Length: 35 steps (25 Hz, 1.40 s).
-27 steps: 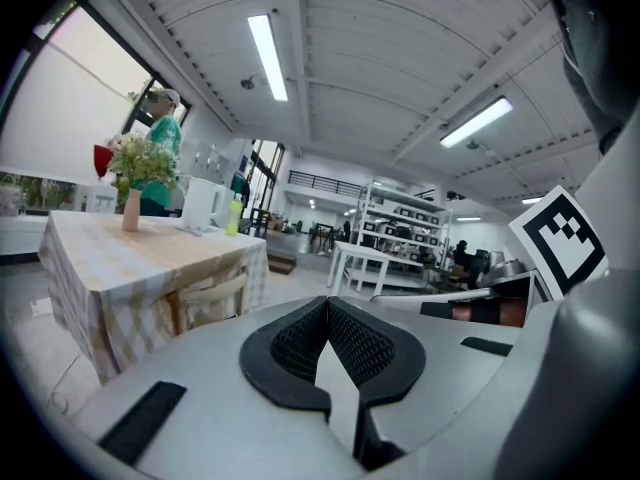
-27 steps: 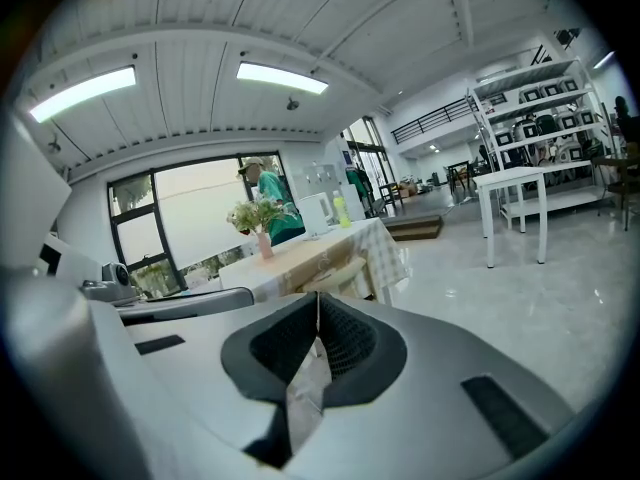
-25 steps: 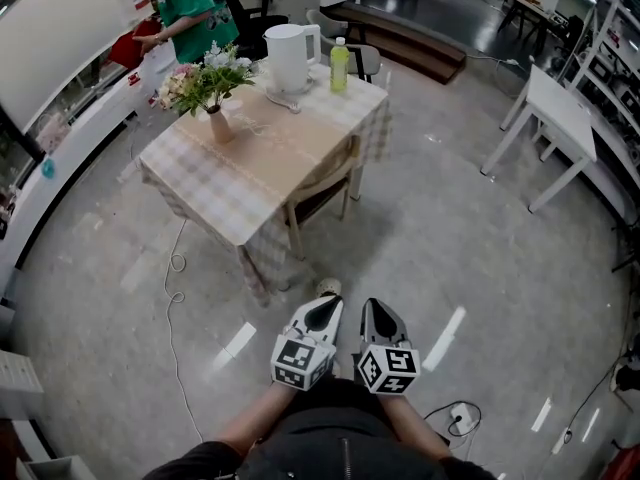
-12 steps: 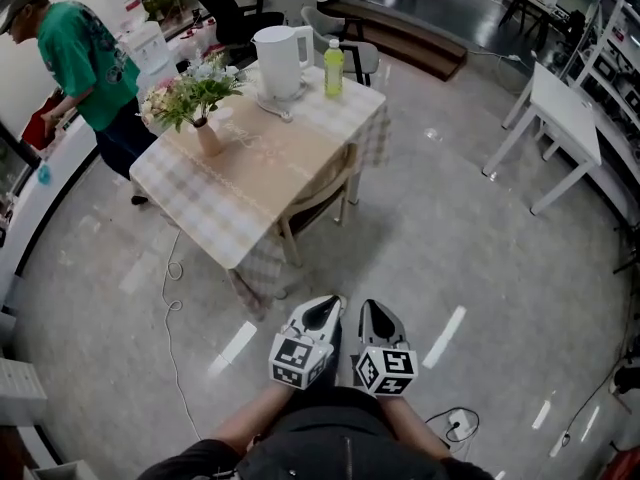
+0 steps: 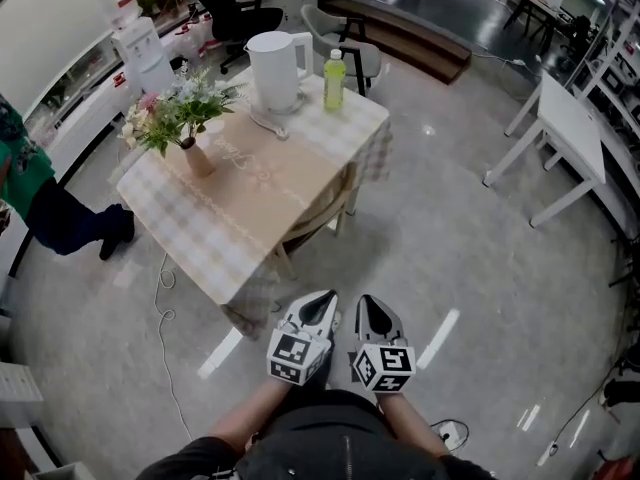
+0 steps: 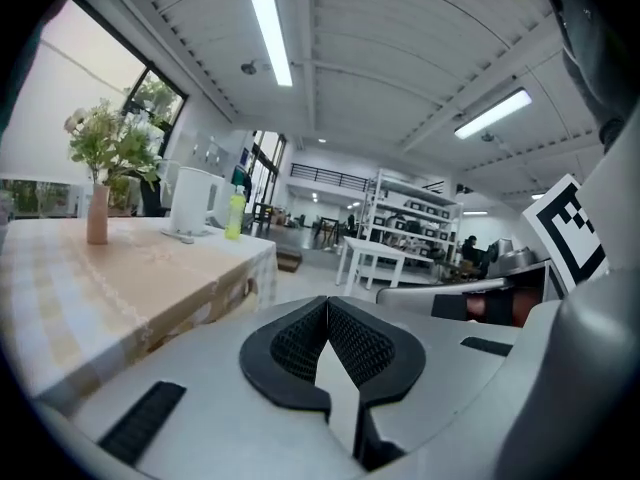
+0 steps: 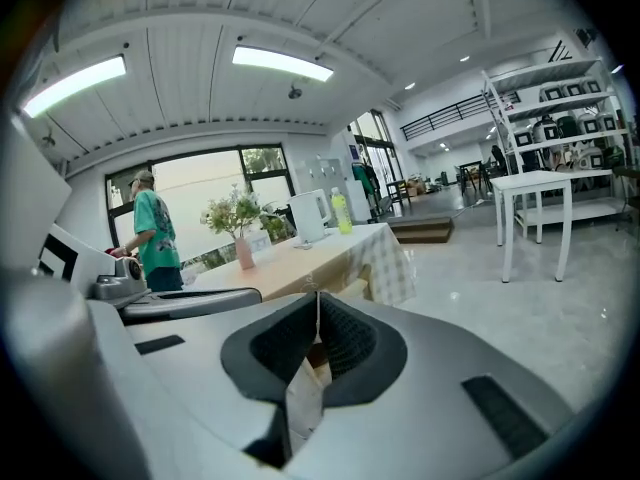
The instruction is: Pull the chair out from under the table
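A wooden chair (image 5: 322, 205) is tucked under the near right side of a table (image 5: 250, 178) with a checked cloth; only its curved backrest and legs show in the head view. My left gripper (image 5: 322, 301) and right gripper (image 5: 366, 305) are held side by side low in the head view, a short way in front of the chair and apart from it. Both are shut with nothing between the jaws. In the right gripper view the chair's backrest (image 7: 352, 290) peeks from under the cloth just past the shut jaws. The left gripper view shows the table's edge (image 6: 200, 293) to the left.
On the table stand a vase of flowers (image 5: 180, 118), a white kettle (image 5: 272, 68) and a green bottle (image 5: 334, 66). A person in green (image 5: 30, 193) stands at the left by a counter. A white table (image 5: 570, 128) is at the right; cables (image 5: 165, 308) lie on the floor.
Both grippers and the head have come closer to the table and chair, which now sit lower and nearer in the head view. The person in green has moved to the left edge.
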Each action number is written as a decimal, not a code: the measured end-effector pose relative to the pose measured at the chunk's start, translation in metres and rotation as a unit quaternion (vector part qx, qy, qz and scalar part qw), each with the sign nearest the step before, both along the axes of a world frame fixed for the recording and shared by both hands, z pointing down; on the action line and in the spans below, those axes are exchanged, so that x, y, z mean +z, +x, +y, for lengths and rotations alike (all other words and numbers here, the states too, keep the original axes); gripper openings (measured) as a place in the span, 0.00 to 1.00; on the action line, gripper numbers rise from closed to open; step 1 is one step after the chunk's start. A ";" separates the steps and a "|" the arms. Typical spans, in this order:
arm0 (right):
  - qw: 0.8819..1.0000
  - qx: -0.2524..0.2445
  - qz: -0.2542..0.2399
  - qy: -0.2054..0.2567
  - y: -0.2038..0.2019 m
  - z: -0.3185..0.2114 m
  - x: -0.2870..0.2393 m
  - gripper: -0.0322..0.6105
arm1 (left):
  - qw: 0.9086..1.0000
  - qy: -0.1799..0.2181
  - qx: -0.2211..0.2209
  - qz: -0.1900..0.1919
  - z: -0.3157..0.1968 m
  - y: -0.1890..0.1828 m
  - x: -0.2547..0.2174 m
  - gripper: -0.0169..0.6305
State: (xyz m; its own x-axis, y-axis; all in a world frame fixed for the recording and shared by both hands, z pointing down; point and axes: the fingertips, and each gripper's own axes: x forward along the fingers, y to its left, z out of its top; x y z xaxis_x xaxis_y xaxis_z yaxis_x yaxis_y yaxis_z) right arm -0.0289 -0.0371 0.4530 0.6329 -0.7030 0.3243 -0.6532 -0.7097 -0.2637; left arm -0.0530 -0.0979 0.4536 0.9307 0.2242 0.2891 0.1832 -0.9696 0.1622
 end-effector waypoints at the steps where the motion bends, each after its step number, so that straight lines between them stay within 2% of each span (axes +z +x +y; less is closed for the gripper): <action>1: 1.000 -0.002 0.002 -0.001 0.008 -0.003 -0.001 0.07 | 1.000 0.003 0.000 0.000 -0.003 0.007 -0.001 0.04; 11: 1.000 -0.024 0.008 -0.013 0.079 -0.038 -0.006 0.07 | 1.000 0.004 -0.006 -0.002 -0.037 0.076 -0.006 0.04; 22: 0.999 -0.045 0.013 -0.013 0.149 -0.087 -0.003 0.07 | 1.000 0.007 0.009 0.013 -0.067 0.144 -0.008 0.04; 30: 0.996 -0.084 0.028 -0.028 0.165 -0.111 0.003 0.07 | 1.000 0.006 0.001 0.011 -0.084 0.162 0.004 0.04; 35: 0.995 -0.088 0.038 -0.026 0.175 -0.110 -0.001 0.07 | 1.000 0.006 -0.005 0.011 -0.086 0.166 0.005 0.04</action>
